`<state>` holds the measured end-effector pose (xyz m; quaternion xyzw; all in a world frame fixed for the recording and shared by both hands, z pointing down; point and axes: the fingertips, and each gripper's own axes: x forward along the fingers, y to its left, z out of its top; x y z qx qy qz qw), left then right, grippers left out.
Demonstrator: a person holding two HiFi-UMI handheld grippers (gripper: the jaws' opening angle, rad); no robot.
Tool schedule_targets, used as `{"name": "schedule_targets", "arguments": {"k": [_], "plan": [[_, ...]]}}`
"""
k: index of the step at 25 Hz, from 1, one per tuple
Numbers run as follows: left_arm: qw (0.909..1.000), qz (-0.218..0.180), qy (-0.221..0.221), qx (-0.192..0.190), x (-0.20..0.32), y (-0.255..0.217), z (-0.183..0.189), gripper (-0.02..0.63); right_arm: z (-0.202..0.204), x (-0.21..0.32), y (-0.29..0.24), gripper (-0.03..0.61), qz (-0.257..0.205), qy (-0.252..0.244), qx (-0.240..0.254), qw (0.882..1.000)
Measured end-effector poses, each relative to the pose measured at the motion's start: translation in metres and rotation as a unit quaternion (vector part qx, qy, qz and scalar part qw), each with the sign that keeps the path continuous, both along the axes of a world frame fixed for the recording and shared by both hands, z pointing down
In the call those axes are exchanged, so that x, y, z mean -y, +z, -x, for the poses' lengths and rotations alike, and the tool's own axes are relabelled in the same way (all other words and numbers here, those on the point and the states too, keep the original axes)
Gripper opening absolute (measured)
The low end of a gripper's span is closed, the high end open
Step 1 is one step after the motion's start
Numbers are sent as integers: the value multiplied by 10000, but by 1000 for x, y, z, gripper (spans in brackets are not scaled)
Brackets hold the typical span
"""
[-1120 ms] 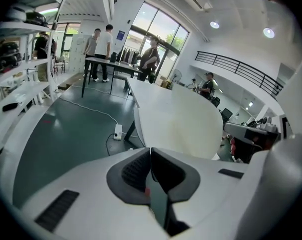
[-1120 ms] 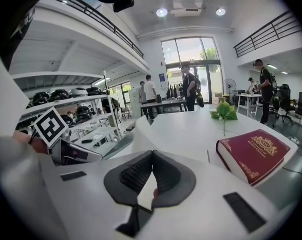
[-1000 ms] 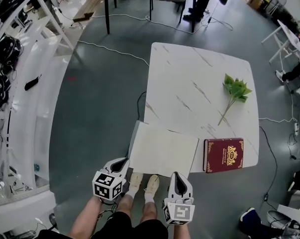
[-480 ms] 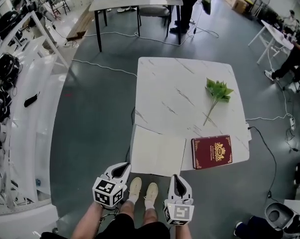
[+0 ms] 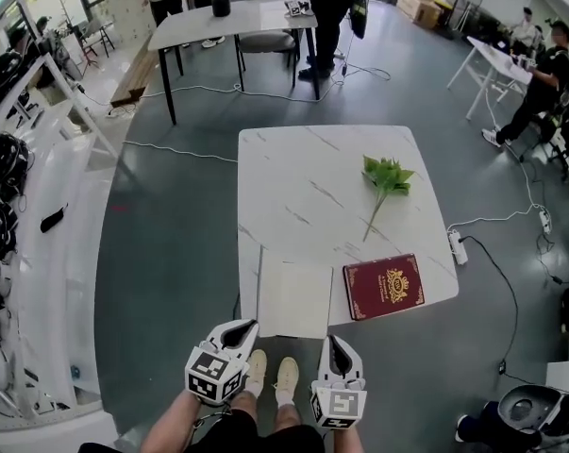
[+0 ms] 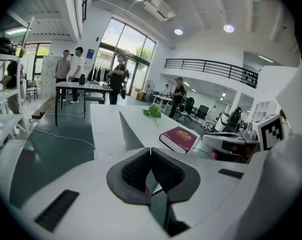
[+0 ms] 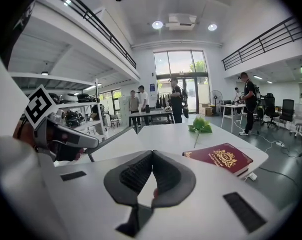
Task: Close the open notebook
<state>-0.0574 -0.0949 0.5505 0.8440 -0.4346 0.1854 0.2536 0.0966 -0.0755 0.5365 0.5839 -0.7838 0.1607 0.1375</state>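
Left gripper and right gripper both hang short of the white marble table, over the person's shoes. Each has its jaws pressed together on nothing, and neither touches anything. Just ahead of them the open notebook sits at the table's near edge, its right page lying flat and jutting past the edge and its left leaf standing up almost on edge. A dark red book lies just beside it on the right, and a green leafy sprig lies further back.
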Motion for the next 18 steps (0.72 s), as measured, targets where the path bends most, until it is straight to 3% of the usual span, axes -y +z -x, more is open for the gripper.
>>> {"name": "schedule_targets", "arguments": {"k": [18], "plan": [[9951, -51, 986, -65, -1, 7, -89, 28, -68, -23, 6, 17, 33, 863, -13, 9963]]}}
